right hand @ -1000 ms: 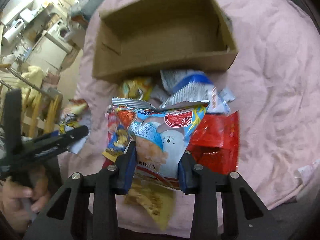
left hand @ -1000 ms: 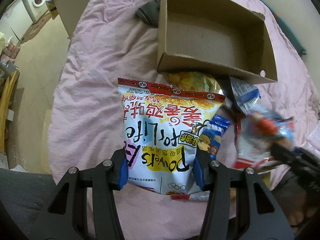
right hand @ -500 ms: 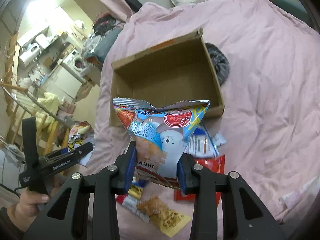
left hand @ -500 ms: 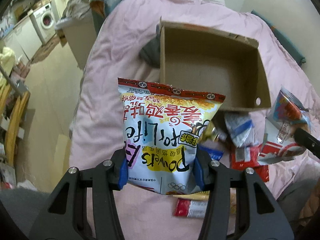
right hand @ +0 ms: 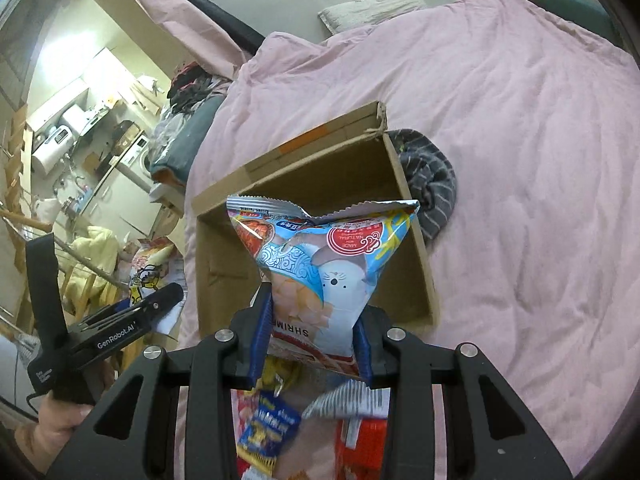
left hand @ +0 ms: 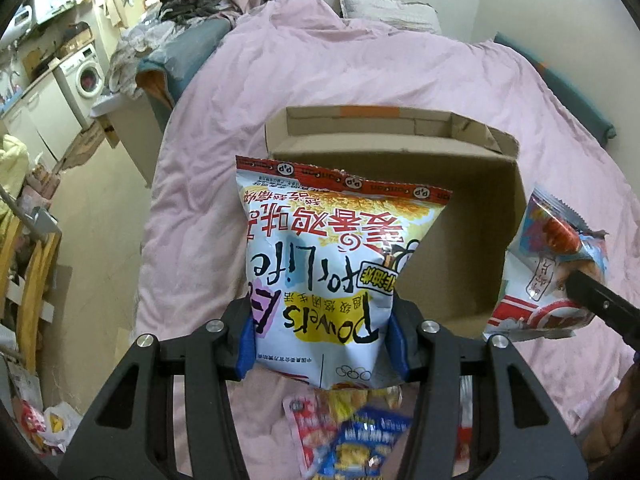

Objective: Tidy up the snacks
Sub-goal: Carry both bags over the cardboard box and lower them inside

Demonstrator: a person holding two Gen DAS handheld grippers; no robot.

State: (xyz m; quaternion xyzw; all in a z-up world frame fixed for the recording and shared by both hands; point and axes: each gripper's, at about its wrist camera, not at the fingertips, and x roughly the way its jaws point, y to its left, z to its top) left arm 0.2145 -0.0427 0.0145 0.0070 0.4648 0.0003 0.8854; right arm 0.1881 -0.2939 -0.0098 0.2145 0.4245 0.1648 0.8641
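A: Left gripper (left hand: 324, 344) is clamped on the white bag (left hand: 320, 276); right gripper (right hand: 312, 344) grips the shrimp bag (right hand: 324, 272). Both bags hang in the air in front of the box (left hand: 472, 216) on the pink bed.

B: Carry each past the near wall, I'd say, then lower inside before releasing.

A: Side by side?

B: Yes, white bag left, shrimp bag right, so the grippers don't collide.

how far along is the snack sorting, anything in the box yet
Nothing looks done: the visible inside of the box holds no snacks. In hand: the left claw grips a chip bag and the right claw a shrimp bag, both raised before the box. Left: those two, plus the packets below on the blanket.
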